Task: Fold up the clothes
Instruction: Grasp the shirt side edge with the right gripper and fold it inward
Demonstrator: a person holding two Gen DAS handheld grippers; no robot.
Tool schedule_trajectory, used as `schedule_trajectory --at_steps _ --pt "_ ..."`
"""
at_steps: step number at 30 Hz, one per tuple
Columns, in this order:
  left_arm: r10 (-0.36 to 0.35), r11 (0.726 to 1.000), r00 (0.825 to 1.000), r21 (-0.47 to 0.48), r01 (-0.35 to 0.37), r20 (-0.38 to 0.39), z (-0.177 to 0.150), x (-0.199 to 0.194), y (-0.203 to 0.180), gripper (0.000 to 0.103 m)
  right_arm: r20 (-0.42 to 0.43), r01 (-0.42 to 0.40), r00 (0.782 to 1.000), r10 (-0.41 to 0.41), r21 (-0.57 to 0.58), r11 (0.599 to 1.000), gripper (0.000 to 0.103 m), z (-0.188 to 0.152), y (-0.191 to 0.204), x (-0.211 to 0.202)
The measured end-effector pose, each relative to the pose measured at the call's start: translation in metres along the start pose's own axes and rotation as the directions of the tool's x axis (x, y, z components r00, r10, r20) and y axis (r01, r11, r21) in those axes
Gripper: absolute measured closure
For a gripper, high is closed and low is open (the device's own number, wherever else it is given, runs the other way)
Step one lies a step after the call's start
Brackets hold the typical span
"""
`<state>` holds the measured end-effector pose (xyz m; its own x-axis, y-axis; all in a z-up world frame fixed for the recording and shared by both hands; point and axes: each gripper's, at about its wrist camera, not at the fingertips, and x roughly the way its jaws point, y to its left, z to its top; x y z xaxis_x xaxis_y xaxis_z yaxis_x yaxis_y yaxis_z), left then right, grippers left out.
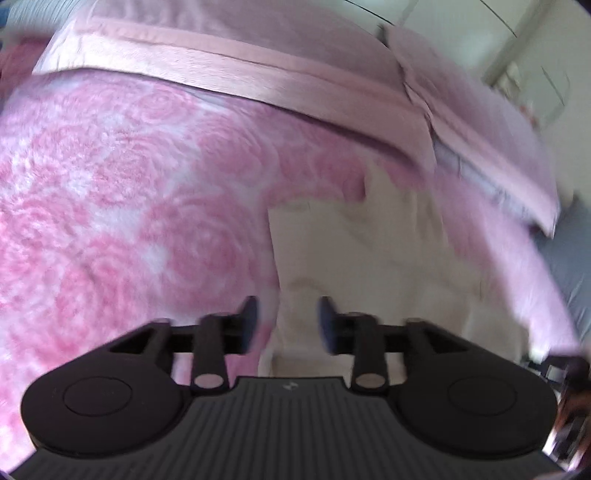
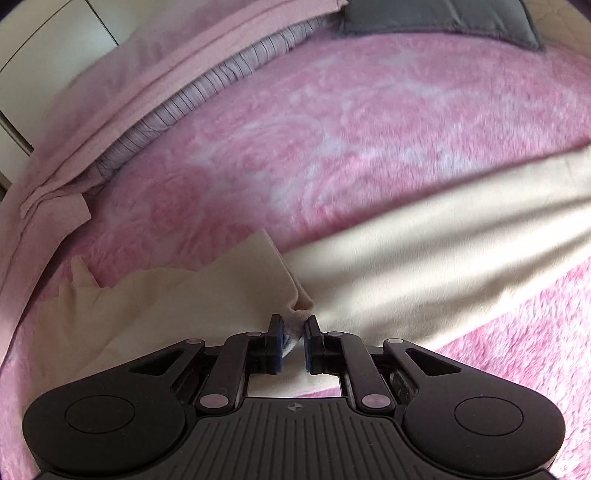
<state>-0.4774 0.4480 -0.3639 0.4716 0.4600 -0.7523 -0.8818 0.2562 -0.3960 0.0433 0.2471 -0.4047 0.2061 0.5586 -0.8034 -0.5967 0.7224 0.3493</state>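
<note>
On pink rose-patterned blanket of bed: cream garment, spread flat. Right claw pinched on a bunched fold, likely for carrying it across. Left claw parked apart above the garment's edge, holding nothing.

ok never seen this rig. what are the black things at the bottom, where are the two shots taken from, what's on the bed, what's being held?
No robot here: a person carries a hand-held gripper in each hand, with a fisheye camera on each looking along its two fingers. The black parts at the bottom are those tools.

Left wrist view: the left hand-held gripper is open and holds nothing, above the edge of a cream garment; this picture is blurred.

Right wrist view: the right hand-held gripper is shut on a bunched fold of the same cream garment.

The garment lies on a pink rose-patterned blanket covering a bed, with pink pillows and a grey one at the far side.
</note>
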Motion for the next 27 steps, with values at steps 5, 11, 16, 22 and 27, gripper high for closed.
schedule_trajectory --at_steps 5,11,16,22,27 --pt "-0.118 0.969 0.986 -0.231 0.088 -0.120 0.022 0.070 0.026 0.061 0.007 0.004 1.000 -0.004 0.019 1.000 0.095 -0.003 0.000 -0.001" --pt "-0.171 0.946 0.985 -0.284 0.156 -0.026 0.030 0.081 0.035 0.099 0.011 -0.008 1.000 0.009 -0.006 1.000 0.095 -0.004 -0.003 -0.002" --pt "-0.022 0.994 1.000 0.111 0.021 0.012 0.019 0.078 -0.004 0.095 0.076 0.041 0.997 -0.033 -0.097 0.994 0.095 -0.014 0.004 -0.003" --pt "0.110 0.989 0.988 0.089 -0.120 0.104 0.025 0.061 -0.012 0.088 0.065 0.056 0.997 -0.048 -0.134 0.989 0.093 -0.010 0.009 -0.002" --pt "0.016 0.985 0.998 0.172 -0.026 0.061 0.015 0.045 -0.039 0.086 0.078 -0.017 0.997 0.014 0.038 0.999 0.062 -0.006 -0.011 -0.015"
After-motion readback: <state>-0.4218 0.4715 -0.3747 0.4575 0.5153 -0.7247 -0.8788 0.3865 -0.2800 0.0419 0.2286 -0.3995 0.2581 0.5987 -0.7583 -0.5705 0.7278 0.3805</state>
